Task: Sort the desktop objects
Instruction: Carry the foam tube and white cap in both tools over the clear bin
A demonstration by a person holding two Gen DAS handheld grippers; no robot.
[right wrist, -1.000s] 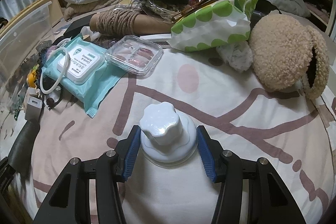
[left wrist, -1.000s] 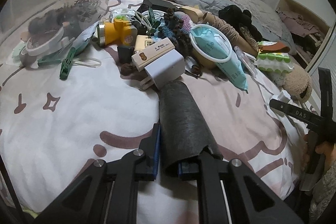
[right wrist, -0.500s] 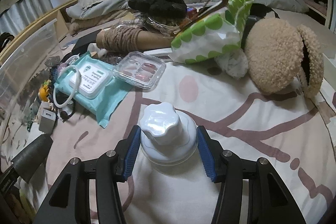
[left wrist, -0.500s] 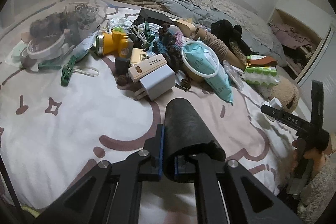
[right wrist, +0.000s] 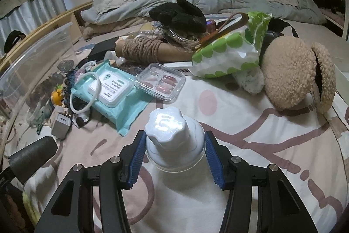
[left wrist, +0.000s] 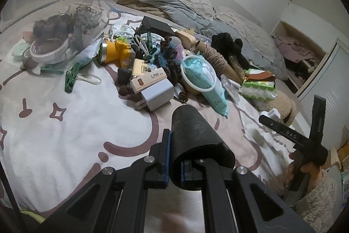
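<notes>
My left gripper [left wrist: 174, 165] is shut on the wall of a dark grey felt tube [left wrist: 196, 141], one pad outside it and one inside. The tube hangs tilted above the patterned bed sheet [left wrist: 65, 134] and shows again as the dark tube [right wrist: 32, 156] at the left edge of the right wrist view. My right gripper [right wrist: 174, 158] is shut on a white jar [right wrist: 174, 137] with a flower-shaped cap, blue pads against its round base. From the left wrist view the right gripper [left wrist: 305, 141] is at the far right, held by a hand.
A clear plastic bin [left wrist: 54, 3] holding small items stands at the left. A pile lies ahead: yellow torch [left wrist: 117, 51], white charger [left wrist: 157, 95], teal wipes pack [right wrist: 109, 88], clear nail box [right wrist: 160, 82], green-dotted bag [right wrist: 231, 51], fluffy beige earmuffs [right wrist: 294, 75]. Pillows lie behind.
Both grippers have risen with their loads. The dark tube has come up off the sheet and tilted. The white jar has stayed between the right pads.
</notes>
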